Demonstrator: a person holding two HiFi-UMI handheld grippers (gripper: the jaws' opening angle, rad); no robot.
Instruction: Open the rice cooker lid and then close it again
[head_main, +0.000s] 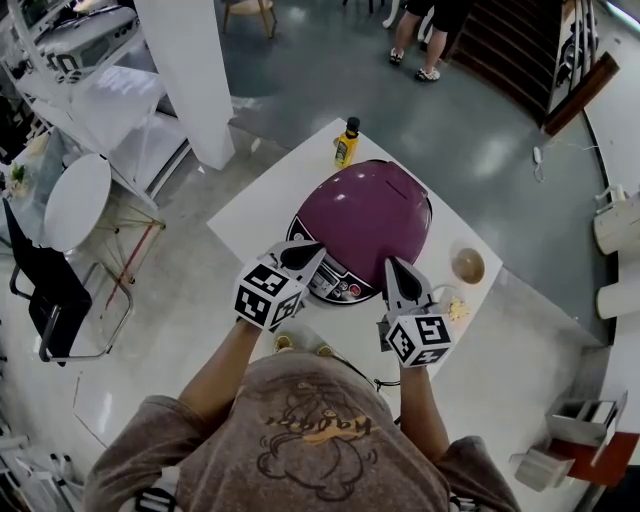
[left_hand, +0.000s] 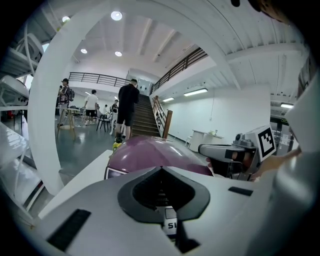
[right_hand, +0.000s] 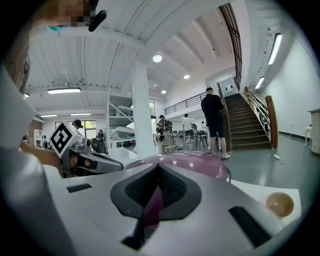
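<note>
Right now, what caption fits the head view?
Left gripper and right gripper, both shut, face a closed purple rice cooker on a white table.

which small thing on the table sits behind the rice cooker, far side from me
The yellow bottle with the dark cap, upright at the far corner beyond the purple rice cooker. The round brown item lies off the cooker's right side.

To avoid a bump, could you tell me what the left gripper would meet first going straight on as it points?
Probably the rice cooker: the left gripper points at its front, around the control panel below the purple lid; exact depth is unclear.
</note>
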